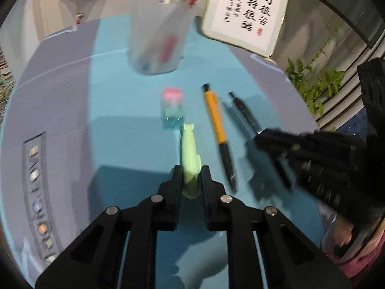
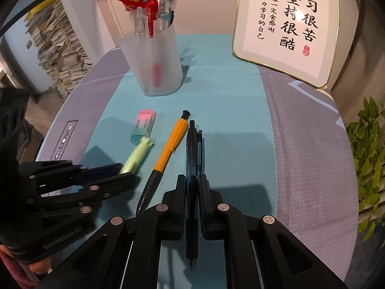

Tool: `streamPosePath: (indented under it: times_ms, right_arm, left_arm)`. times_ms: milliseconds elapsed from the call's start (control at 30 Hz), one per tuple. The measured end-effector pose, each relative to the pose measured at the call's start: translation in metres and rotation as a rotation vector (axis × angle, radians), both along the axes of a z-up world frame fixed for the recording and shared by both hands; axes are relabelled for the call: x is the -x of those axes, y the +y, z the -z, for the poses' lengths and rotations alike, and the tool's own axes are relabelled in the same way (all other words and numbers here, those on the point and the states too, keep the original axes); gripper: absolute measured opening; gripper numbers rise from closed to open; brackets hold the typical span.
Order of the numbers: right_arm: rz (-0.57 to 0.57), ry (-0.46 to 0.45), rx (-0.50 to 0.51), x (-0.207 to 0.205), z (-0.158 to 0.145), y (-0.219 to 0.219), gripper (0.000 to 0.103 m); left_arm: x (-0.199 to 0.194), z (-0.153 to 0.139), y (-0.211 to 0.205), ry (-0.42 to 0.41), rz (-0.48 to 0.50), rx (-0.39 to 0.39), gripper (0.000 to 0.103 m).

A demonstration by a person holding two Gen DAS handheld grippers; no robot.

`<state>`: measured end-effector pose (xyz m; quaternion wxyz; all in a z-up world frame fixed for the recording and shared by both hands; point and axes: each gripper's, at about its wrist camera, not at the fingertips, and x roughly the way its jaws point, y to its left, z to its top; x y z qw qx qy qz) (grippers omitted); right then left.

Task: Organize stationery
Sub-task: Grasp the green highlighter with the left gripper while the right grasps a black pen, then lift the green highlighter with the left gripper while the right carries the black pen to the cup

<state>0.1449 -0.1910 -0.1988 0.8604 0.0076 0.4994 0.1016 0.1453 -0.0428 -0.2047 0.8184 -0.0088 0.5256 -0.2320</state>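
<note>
My left gripper (image 1: 191, 175) is shut on a pale green pen (image 1: 190, 159) and holds it over the teal mat; it also shows in the right wrist view (image 2: 125, 173) with the green pen (image 2: 138, 154). My right gripper (image 2: 192, 183) is shut on a black pen (image 2: 191, 168); it appears in the left wrist view (image 1: 267, 139) with the black pen (image 1: 244, 110). An orange-and-black pen (image 2: 166, 154) (image 1: 217, 125) lies on the mat between them. A pink-and-teal eraser (image 2: 144, 125) (image 1: 172, 108) lies beyond the green pen. A frosted pen cup (image 2: 154, 62) (image 1: 156, 41) with several pens stands further back.
A framed calligraphy plaque (image 2: 286, 26) (image 1: 245, 12) leans at the back right. A green plant (image 2: 370, 149) stands off the right edge. Stacked papers (image 2: 60, 48) are at far left. The teal mat (image 2: 228, 110) lies on a grey round table (image 2: 308, 168).
</note>
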Motion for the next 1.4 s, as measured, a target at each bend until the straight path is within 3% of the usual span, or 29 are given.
streamPosePath:
  times_ms: [333, 367, 467, 700, 833, 900, 1033, 1400]
  right_arm:
    - [0.0, 0.049, 0.011, -0.002, 0.008, 0.0, 0.01]
    - [0.003, 0.05, 0.011, -0.002, 0.008, 0.0, 0.01]
    - [-0.004, 0.054, 0.021, -0.008, 0.007, 0.004, 0.011]
    - [-0.008, 0.056, 0.062, -0.025, 0.007, 0.014, 0.011]
    - [-0.017, 0.061, 0.069, -0.03, 0.005, 0.016, 0.011]
    - [-0.024, 0.057, 0.065, -0.029, 0.003, 0.015, 0.011]
    - [-0.023, 0.063, 0.06, -0.037, 0.004, 0.013, 0.011]
    - [-0.06, 0.073, 0.121, -0.056, 0.01, 0.031, 0.011]
  left_arm:
    - [0.017, 0.002, 0.01, -0.046, 0.012, -0.145, 0.014]
    - [0.015, 0.003, 0.008, -0.049, 0.012, -0.151, 0.016]
    - [0.007, 0.003, 0.004, -0.048, 0.005, -0.144, 0.034]
    - [-0.005, 0.004, 0.001, -0.054, -0.005, -0.156, 0.035]
    - [-0.008, 0.004, -0.001, -0.056, -0.003, -0.157, 0.031]
    - [-0.007, 0.004, 0.0, -0.063, 0.001, -0.159, 0.012]
    - [-0.009, 0.002, 0.004, -0.045, -0.014, -0.126, 0.011]
    - [0.001, -0.02, 0.011, -0.107, -0.016, -0.099, 0.011]
